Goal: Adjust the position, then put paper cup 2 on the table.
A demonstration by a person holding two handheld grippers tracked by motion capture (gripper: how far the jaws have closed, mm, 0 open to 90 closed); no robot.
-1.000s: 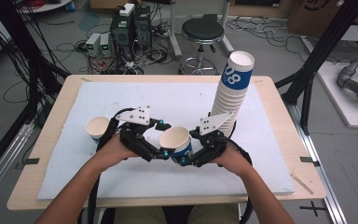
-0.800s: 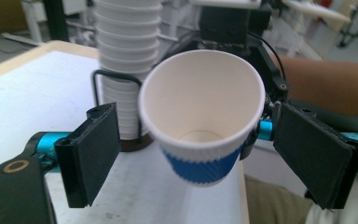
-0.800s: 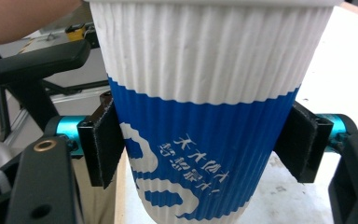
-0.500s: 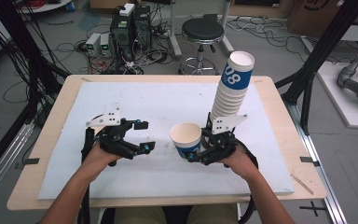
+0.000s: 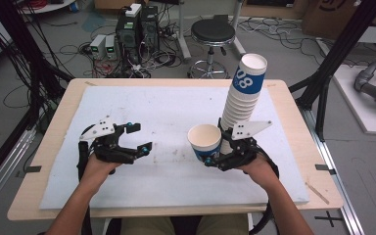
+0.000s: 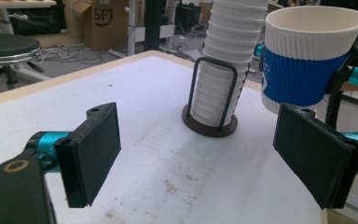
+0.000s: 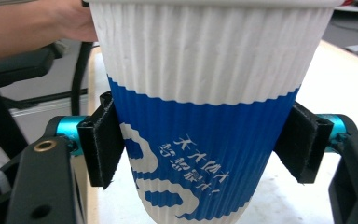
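white ribbed cup (image 7: 209, 93) with blue band, white table mat (image 5: 166, 107)

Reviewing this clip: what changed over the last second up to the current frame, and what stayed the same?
The left gripper let go of the paper cup that both grippers had been holding together and pulled back toward the left side of the table; its jaws now stand open and empty. The right gripper stayed shut on the cup, holding it upright beside the cup stack, which did not move.
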